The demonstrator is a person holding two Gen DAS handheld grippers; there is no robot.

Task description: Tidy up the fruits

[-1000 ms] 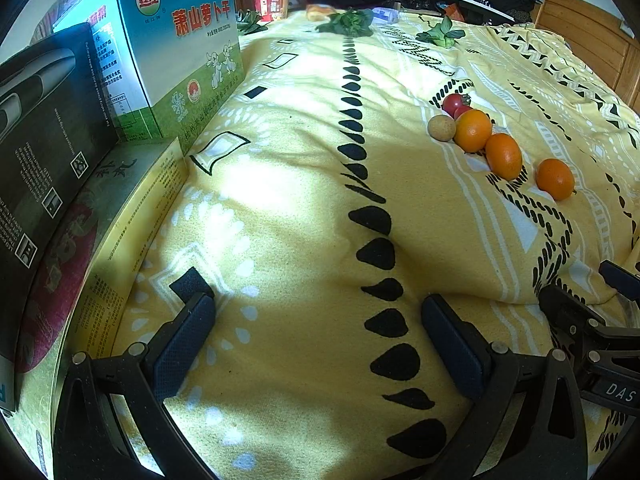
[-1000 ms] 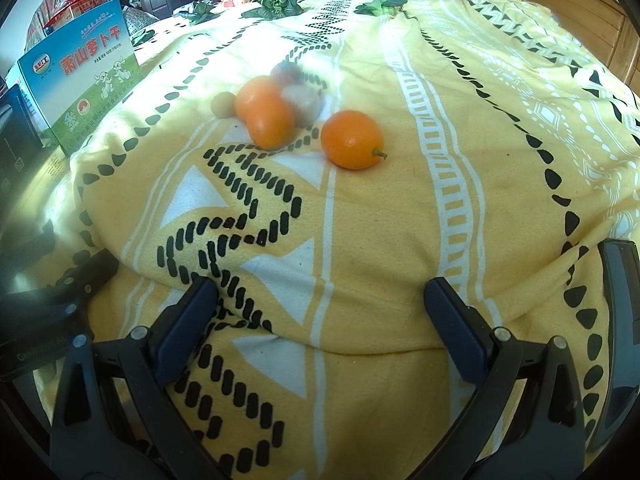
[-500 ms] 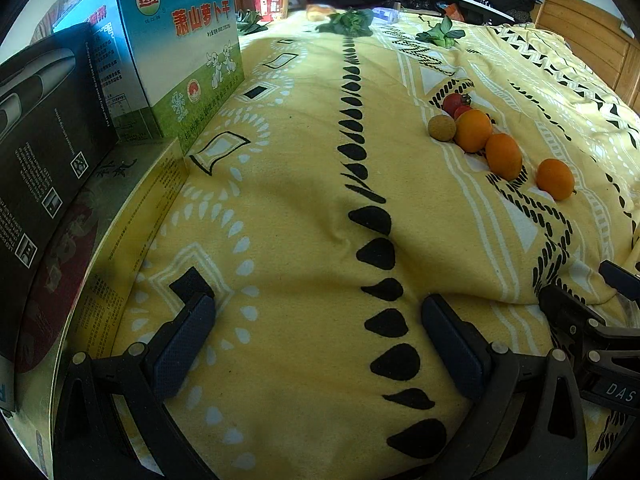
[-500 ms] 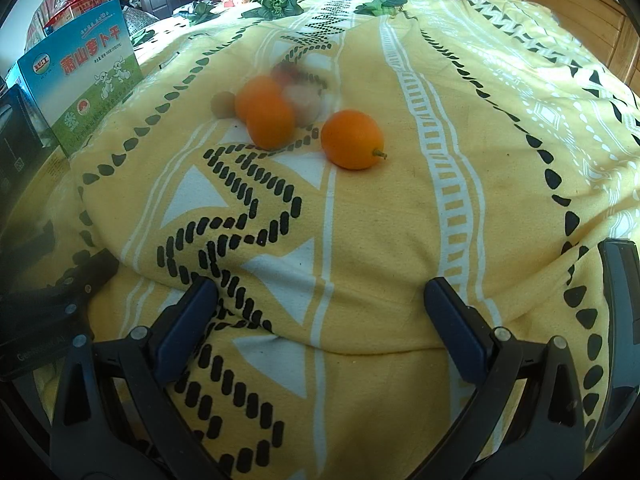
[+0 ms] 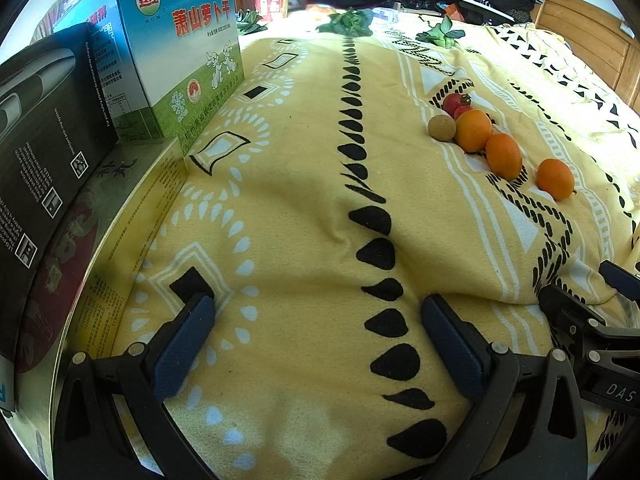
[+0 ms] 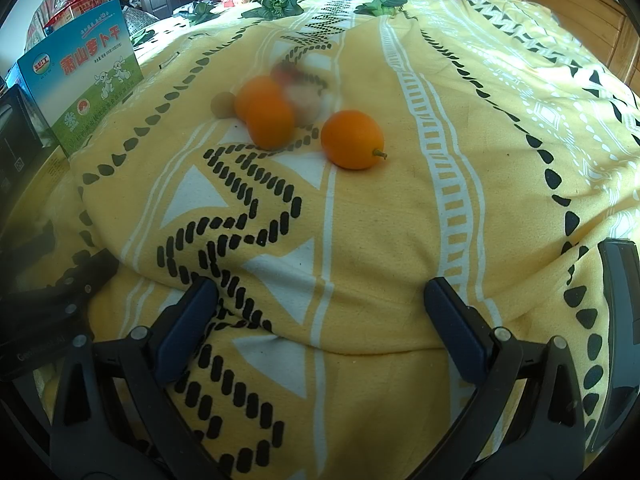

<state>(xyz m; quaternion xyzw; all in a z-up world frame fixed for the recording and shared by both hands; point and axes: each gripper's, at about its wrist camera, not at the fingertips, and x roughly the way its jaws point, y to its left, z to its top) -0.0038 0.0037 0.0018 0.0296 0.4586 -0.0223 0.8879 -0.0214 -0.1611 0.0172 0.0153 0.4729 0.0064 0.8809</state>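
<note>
Fruit lies in a loose row on the yellow patterned blanket (image 5: 304, 184): a red tomato (image 5: 453, 102), a small tan fruit (image 5: 441, 127), two touching oranges (image 5: 473, 130) (image 5: 503, 156), and one orange (image 5: 555, 179) apart. In the right wrist view the lone orange (image 6: 352, 139) sits nearest, with the touching oranges (image 6: 270, 122) and the tan fruit (image 6: 223, 105) behind; a blurred smear covers the tomato area. My left gripper (image 5: 316, 332) is open and empty, well short of the fruit. My right gripper (image 6: 320, 320) is open and empty, facing the lone orange.
A blue-green carton (image 5: 180, 52) stands at the left, beside a black box (image 5: 40, 152) and a flat tin (image 5: 100, 248). Leafy greens (image 5: 348, 22) lie at the far end. A wooden bed frame (image 5: 592, 44) borders the right. The right gripper's body (image 5: 592, 332) shows in the left wrist view.
</note>
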